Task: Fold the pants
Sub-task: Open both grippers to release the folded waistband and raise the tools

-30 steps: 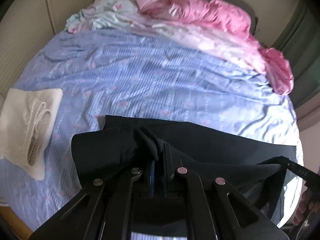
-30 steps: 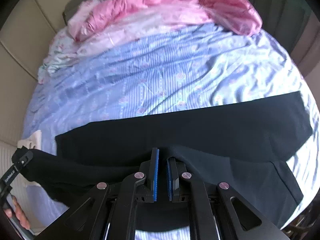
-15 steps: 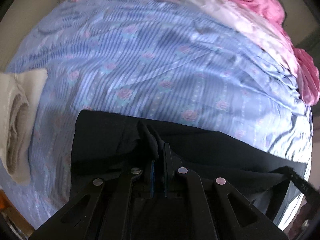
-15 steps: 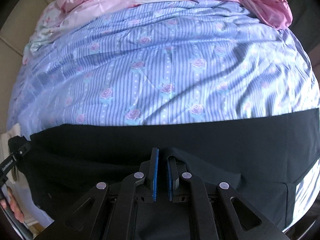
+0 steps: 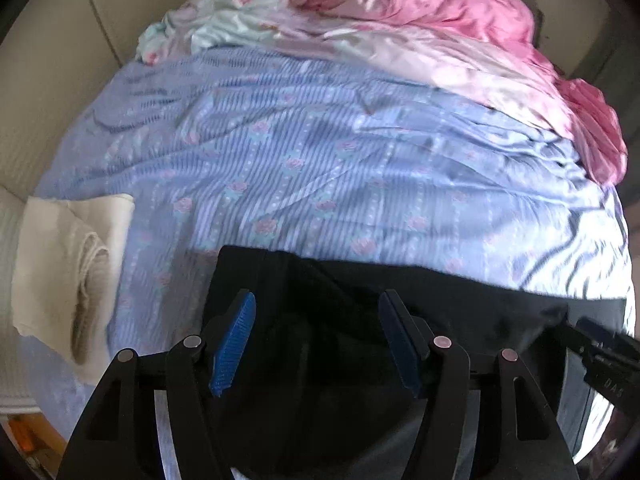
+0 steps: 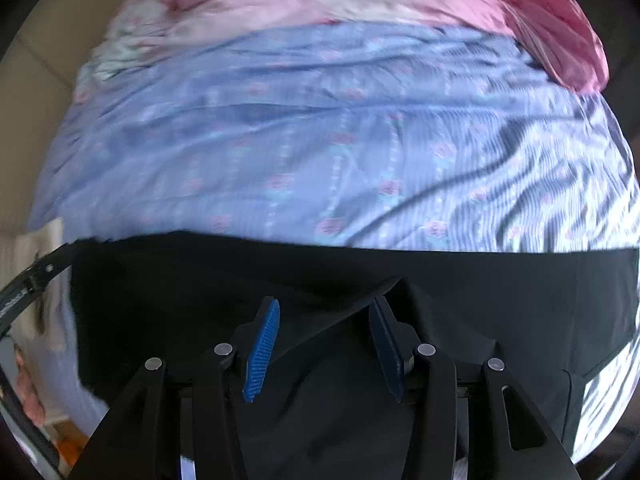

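Black pants (image 5: 460, 300) lie across the near part of the bed, also in the right wrist view (image 6: 480, 292). My left gripper (image 5: 316, 312) is open, its blue pads wide apart over the pants' left end, holding nothing. My right gripper (image 6: 324, 312) is open too, jaws apart over a raised fold of the black cloth. The right gripper's edge shows at the far right of the left wrist view (image 5: 604, 364); the left gripper shows at the far left of the right wrist view (image 6: 24, 288).
The bed has a blue striped floral sheet (image 5: 320, 152). A pink and pale crumpled quilt (image 5: 420, 20) lies along the far side. A folded cream garment (image 5: 72, 264) sits at the left edge. A beige padded wall (image 5: 52, 60) is behind.
Both grippers were shut on the black pants and have opened, letting the cloth go. The pants now lie on the sheet. The cameras have tilted back up.
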Motion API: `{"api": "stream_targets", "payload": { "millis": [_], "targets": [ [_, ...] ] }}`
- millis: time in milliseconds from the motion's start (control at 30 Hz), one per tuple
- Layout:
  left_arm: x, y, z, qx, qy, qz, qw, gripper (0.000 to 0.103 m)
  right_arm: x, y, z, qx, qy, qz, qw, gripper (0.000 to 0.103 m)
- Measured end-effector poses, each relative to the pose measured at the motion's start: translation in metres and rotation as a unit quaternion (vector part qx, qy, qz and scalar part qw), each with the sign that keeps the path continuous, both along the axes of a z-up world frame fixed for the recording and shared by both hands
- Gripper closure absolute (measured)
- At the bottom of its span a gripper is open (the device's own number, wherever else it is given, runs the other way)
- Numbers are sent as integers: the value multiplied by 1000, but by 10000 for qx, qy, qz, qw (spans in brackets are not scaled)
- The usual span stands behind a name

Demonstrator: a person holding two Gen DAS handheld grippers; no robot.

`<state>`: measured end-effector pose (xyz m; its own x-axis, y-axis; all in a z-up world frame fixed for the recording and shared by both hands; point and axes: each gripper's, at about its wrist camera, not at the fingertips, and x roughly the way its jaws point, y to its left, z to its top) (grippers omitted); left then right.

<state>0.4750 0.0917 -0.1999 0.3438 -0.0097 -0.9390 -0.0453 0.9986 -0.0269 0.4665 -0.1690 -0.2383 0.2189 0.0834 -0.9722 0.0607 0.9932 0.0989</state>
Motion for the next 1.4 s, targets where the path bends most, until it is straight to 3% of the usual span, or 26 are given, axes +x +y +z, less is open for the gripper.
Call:
{"api": "stream_targets", "payload": {
  "millis": [133,367,667,900,1167,1400],
  "targets": [
    [-35,-16,22,-57,-152,-405,9990,40,-25,11,33,-20,-417,290,9987,54],
    [-109,-56,68,-209,-440,-1185,9918,40,-104,7,79,198,-847,395,9954,50],
    [-198,-114,97,-230,-540,-1819,9816,37,-207,-38,104,223,-998,16,9948,50],
    [-258,-178,82,-427,-293,-2068,9770,36,-276,-93,104,159,-899,-341,9952,50],
    [-313,-256,44,-559,136,-2084,9763,36,-338,-170,73,66,-497,-358,9981,50],
    [-341,-301,1,-268,638,-2703,9603,36,-375,-204,22,-39,200,-459,9987,50]
  ]
}}
